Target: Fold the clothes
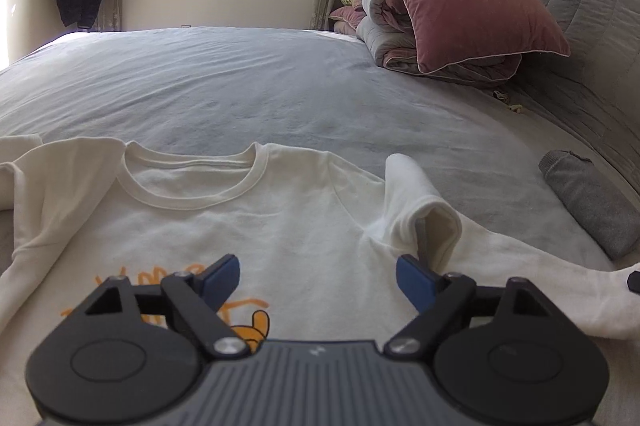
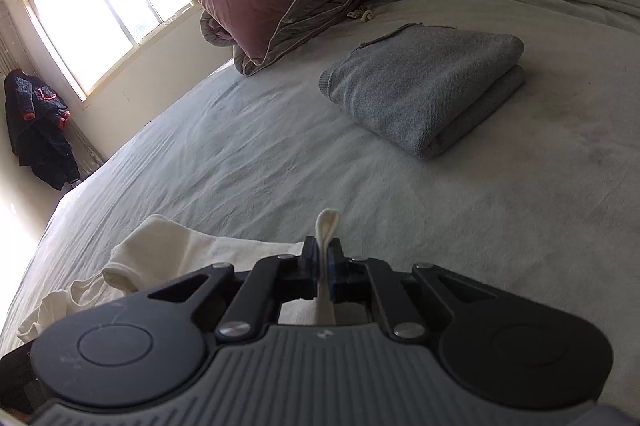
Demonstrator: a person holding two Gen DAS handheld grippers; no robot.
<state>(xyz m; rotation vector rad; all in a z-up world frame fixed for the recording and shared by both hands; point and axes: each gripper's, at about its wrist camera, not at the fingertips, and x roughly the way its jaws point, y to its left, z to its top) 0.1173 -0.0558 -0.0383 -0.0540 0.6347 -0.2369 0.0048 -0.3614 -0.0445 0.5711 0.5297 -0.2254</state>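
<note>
On the bed (image 1: 240, 86) the white shirt (image 1: 280, 218) lies spread front up before you. Your left claw (image 1: 318, 280) hovers over its chest, jaws apart and empty. Your right claw (image 2: 322, 260) is clamped on a sleeve cuff (image 2: 326, 222). A folded grey sweater (image 2: 428, 90) lies well apart.

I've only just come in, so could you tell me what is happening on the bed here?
A person with a claw in each hand is folding a white sweatshirt spread front-up on the bed. The right claw is shut on a fold of its white fabric; the left claw hangs open above the chest, gripping nothing. One sleeve is bunched up. A grey garment already lies folded nearby.
</note>
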